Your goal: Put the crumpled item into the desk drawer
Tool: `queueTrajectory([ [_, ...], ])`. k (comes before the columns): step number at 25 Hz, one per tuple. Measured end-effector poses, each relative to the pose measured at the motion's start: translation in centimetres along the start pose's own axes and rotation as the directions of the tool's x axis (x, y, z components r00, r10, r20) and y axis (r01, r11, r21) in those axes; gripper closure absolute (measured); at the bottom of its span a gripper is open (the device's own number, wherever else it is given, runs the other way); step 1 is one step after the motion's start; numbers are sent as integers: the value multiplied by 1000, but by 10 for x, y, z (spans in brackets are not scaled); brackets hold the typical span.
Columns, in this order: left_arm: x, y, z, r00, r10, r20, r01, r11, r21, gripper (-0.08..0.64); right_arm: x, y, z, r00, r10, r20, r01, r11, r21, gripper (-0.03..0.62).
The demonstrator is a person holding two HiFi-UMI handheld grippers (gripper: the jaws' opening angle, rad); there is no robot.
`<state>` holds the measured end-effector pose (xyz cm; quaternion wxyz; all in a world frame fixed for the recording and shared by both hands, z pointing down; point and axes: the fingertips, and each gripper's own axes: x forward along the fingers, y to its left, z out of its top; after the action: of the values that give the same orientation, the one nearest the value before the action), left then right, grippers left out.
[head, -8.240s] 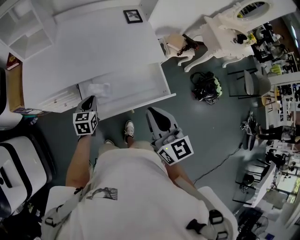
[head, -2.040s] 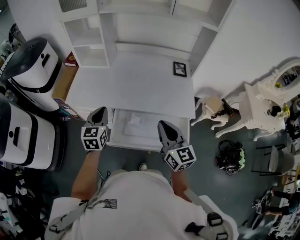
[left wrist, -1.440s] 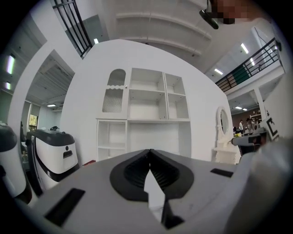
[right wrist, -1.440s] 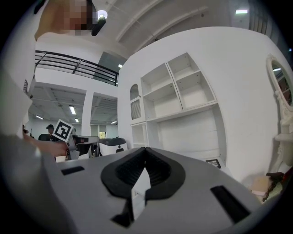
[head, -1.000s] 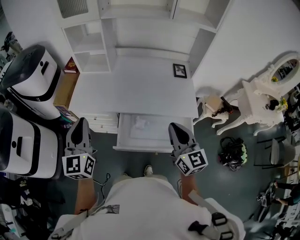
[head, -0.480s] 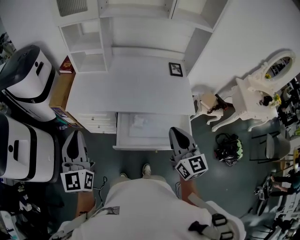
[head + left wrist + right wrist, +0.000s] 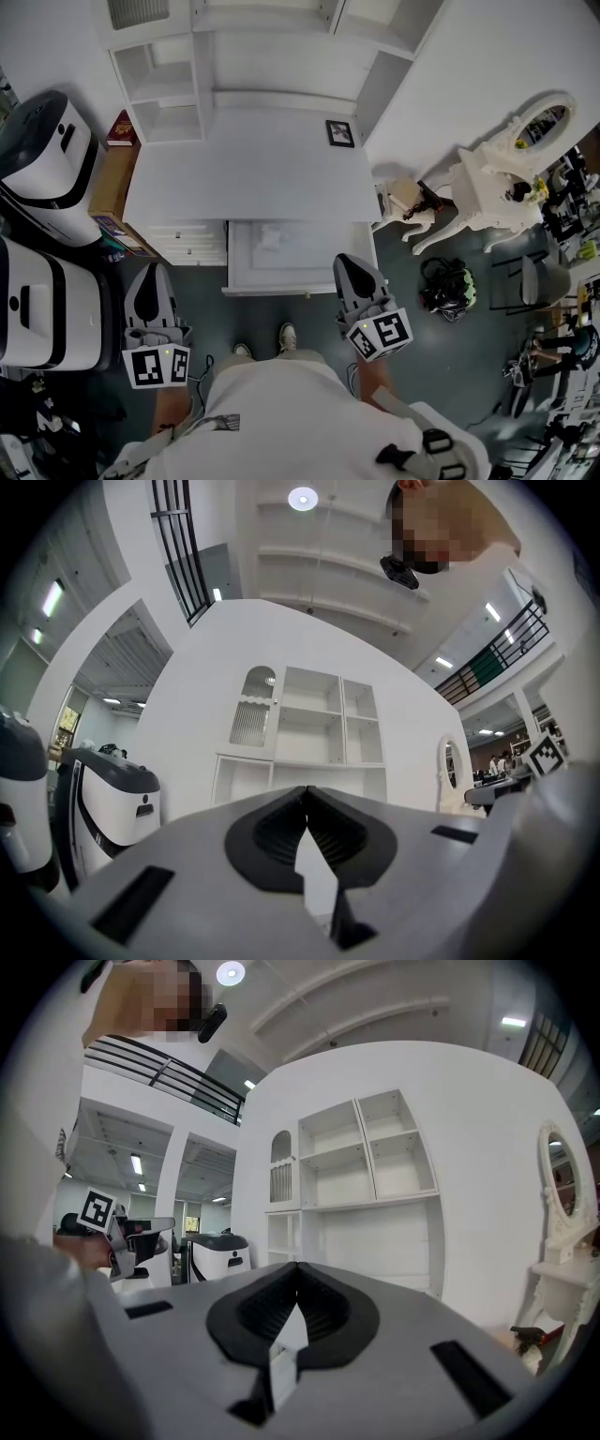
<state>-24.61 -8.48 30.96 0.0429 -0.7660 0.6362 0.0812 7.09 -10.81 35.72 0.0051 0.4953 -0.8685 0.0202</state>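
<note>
Closest to me, my shoes (image 7: 289,336) stand on the dark floor (image 7: 309,314) just short of the desk. My left gripper (image 7: 152,272) hovers out to the left of the open drawer (image 7: 281,289), over the floor beside the big white machine (image 7: 37,305). Its jaws are pressed together with nothing between them. My right gripper (image 7: 345,261) hangs on the other side, its tip showing against the drawer's front right corner. Its jaws are likewise closed and empty. The drawer is pulled out from under the tabletop (image 7: 253,183), and the crumpled item (image 7: 272,238), a small pale wad, lies inside it toward the back, left of the middle and apart from both grippers. Beyond that the tabletop is white, with a small dark picture frame (image 7: 339,133) near its far right corner. Behind it white shelves (image 7: 164,84) rise against the wall. To the left, a red book (image 7: 120,128) lies on a brown cabinet (image 7: 108,192), next to a second white machine (image 7: 42,155). Off to the right, a black bag (image 7: 448,284) sits on the floor, and farther back is a white dressing table (image 7: 492,183) with an oval mirror (image 7: 539,117).
</note>
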Motion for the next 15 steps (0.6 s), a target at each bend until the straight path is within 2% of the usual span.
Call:
queueTrajectory([
  [9,-13,5,-1,1000,-13,0,13,1000,-10,544,-8,17,-7,1000,-12,-3,12,1000,9,581],
  [15,-12,0,-3,999,-33,2,33,999,-14,543,-16,23,-13,1000,-7,-14,7,1000,-28,581],
])
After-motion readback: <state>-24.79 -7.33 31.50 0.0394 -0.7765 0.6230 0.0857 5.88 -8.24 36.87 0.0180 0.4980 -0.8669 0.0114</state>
